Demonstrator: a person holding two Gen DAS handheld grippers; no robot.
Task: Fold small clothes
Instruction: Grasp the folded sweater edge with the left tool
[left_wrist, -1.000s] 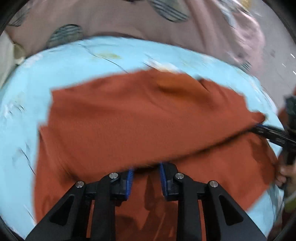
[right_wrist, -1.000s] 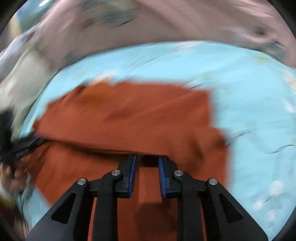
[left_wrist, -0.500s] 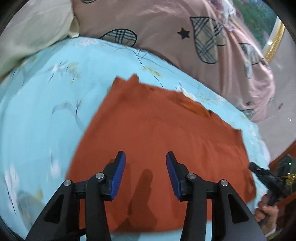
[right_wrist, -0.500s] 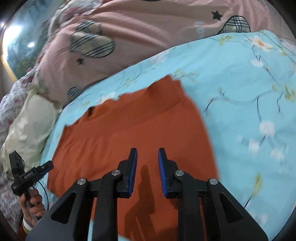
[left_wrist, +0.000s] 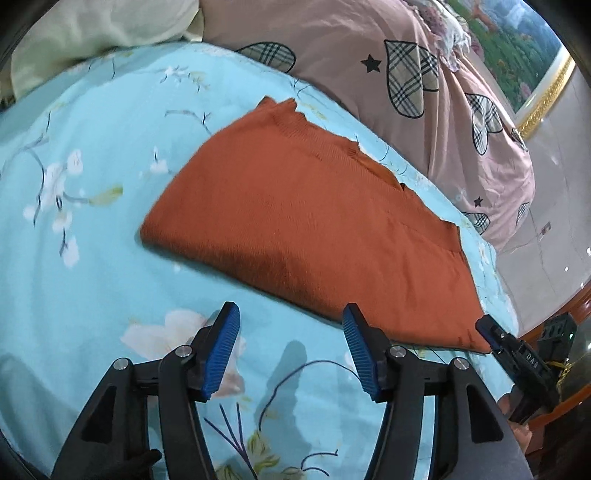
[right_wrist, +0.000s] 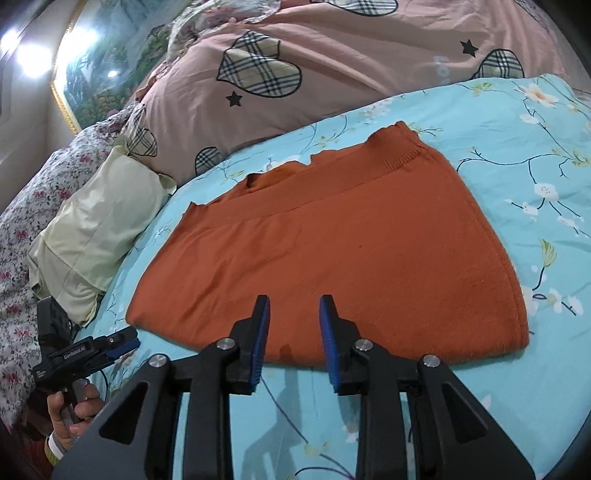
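Now, bedsheet (left_wrist: 92, 258): light blue with a flower print, spreading under everything in both views.
Pink duvet (right_wrist: 332, 74): piled along the far side of the sheet, plaid hearts and black stars on it.
Orange garment (left_wrist: 314, 229): folded over on itself, lying flat on the sheet, ragged knit edge toward the duvet, smooth folded edge toward the cameras; nothing grips it.
Cream pillow (right_wrist: 96, 229): beside the garment's left end in the right wrist view, against the duvet.
Framed picture (right_wrist: 107, 62): gilt frame on the wall behind the bedding.
Left gripper (left_wrist: 291, 350): jaws spread wide, empty, over bare sheet just short of the garment's near edge; blue pads (left_wrist: 221, 350) face each other.
Right gripper (right_wrist: 293, 339): jaws parted a moderate way, narrower than the left, holding nothing, tips over the garment's near fold.
Left hand (right_wrist: 72, 413): wrapped round the left gripper's handle at the lower left of the right wrist view.
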